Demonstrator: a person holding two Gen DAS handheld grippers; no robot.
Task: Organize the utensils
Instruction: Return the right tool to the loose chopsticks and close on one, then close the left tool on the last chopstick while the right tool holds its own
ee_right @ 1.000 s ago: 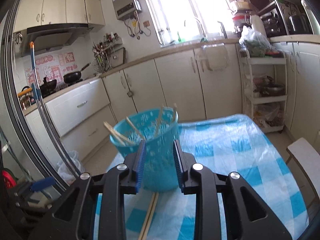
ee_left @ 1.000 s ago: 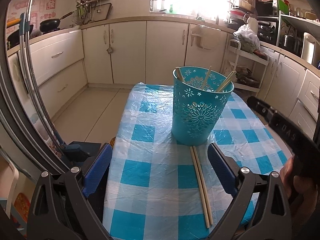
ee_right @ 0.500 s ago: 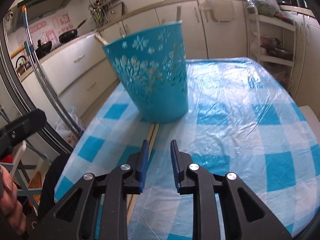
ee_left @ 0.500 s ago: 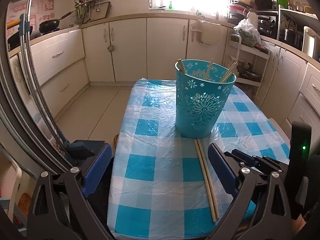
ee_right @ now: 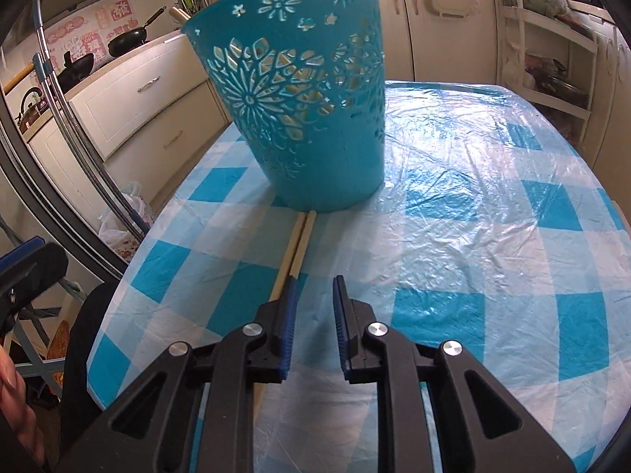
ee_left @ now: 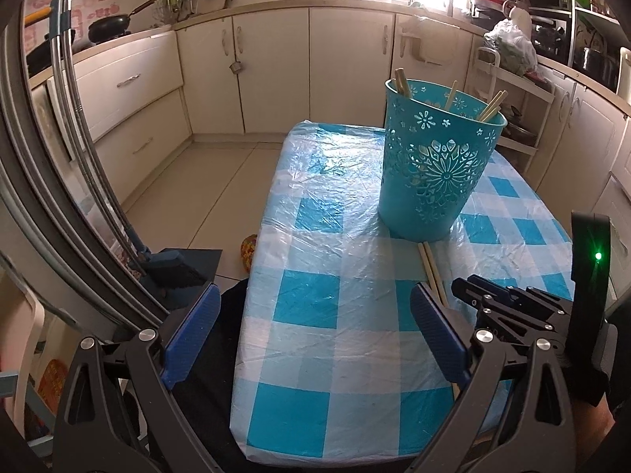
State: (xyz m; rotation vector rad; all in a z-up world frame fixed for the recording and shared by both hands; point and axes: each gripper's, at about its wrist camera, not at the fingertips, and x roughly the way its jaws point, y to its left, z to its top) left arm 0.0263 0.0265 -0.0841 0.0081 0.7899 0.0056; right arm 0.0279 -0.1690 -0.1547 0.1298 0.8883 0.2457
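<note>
Right gripper (ee_right: 313, 287) has dropped to the chopsticks (ee_right: 297, 246) beside the teal basket (ee_right: 303, 90).
Its jaws, just narrowed, hold nothing; chopsticks lie left of them, ungrasped; left gripper (ee_left: 311, 315) wide open.

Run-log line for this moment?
right gripper: jaws just closing, nothing between | chopsticks: lying beside it, ends at bin | left gripper: open, empty
</note>
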